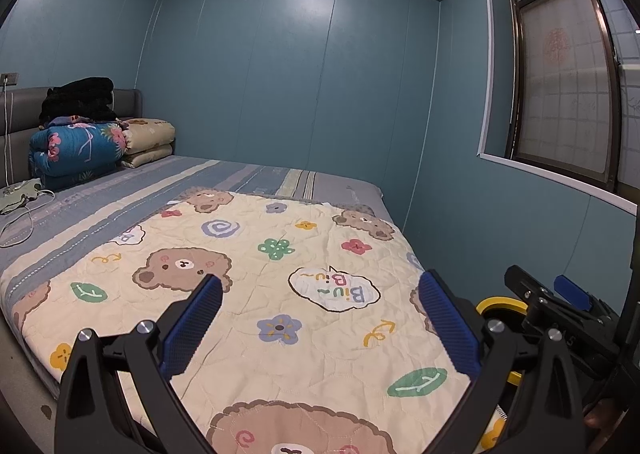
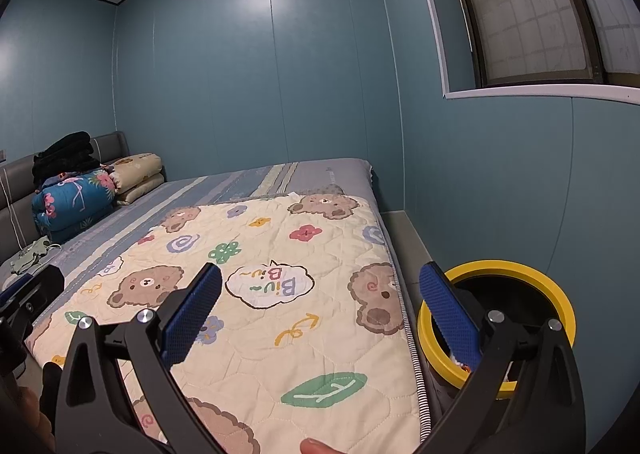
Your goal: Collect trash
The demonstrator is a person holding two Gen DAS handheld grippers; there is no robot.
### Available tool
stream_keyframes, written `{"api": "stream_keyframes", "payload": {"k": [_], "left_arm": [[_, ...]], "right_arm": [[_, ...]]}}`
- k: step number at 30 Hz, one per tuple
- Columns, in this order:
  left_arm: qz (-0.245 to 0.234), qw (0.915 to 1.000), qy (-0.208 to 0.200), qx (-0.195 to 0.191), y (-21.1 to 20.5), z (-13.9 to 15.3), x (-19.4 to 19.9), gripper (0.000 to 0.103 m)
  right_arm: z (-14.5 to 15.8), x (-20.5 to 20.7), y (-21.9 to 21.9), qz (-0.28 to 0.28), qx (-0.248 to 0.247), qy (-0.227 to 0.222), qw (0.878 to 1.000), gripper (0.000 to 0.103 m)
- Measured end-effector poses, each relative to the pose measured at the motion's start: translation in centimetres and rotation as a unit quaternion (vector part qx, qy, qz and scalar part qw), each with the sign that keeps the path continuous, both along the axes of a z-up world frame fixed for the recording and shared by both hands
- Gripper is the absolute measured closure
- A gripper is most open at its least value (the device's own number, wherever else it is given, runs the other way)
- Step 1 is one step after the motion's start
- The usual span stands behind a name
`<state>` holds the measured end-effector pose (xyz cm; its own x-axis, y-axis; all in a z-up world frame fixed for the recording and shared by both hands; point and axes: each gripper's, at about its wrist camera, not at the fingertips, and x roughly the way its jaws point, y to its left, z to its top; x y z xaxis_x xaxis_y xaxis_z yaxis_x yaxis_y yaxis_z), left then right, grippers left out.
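A yellow-rimmed trash bin (image 2: 560, 294) with a black liner stands on the floor at the right side of the bed; a bit of its contents shows at the bottom. It also shows in the left wrist view (image 1: 500, 306). My left gripper (image 1: 320, 322) is open and empty above the bear-print quilt (image 1: 280, 294). My right gripper (image 2: 320, 318) is open and empty, over the quilt's right edge (image 2: 320, 354), its right finger (image 2: 448, 314) in front of the bin. The right gripper also shows in the left wrist view (image 1: 560, 298). No loose trash shows on the quilt.
Folded blankets (image 1: 84, 146) and a black garment (image 1: 80, 98) are piled at the headboard. A cable and small cloth (image 1: 24, 194) lie on the striped sheet at far left. Blue wall and window (image 2: 520, 14) are on the right, with a narrow floor strip (image 2: 404, 230) beside the bed.
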<state>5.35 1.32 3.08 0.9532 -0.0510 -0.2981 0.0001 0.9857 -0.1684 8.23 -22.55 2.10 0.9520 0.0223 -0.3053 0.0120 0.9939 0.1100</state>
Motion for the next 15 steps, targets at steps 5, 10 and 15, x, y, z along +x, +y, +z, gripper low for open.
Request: {"api": "stream_keyframes", "payload": {"k": [5,10,15], "left_arm": [[-0.003,0.9999,0.009,-0.008,0.25,-0.29,0.26,0.008],[-0.003,0.9999,0.006,-0.012,0.28,-0.19,0.32,0.008],[-0.002,0.9999,0.007,-0.01,0.22,-0.18,0.41,0.008]], "right_arm": [[0.05,-0.01,0.0,0.0,0.0,0.0,1.0,0.008],[0.04,0.06,-0.09,-0.002,0.002,0.0,1.0,0.008],[-0.05,0.1,-0.08,-0.003,0.004,0.002,1.0,0.008]]}}
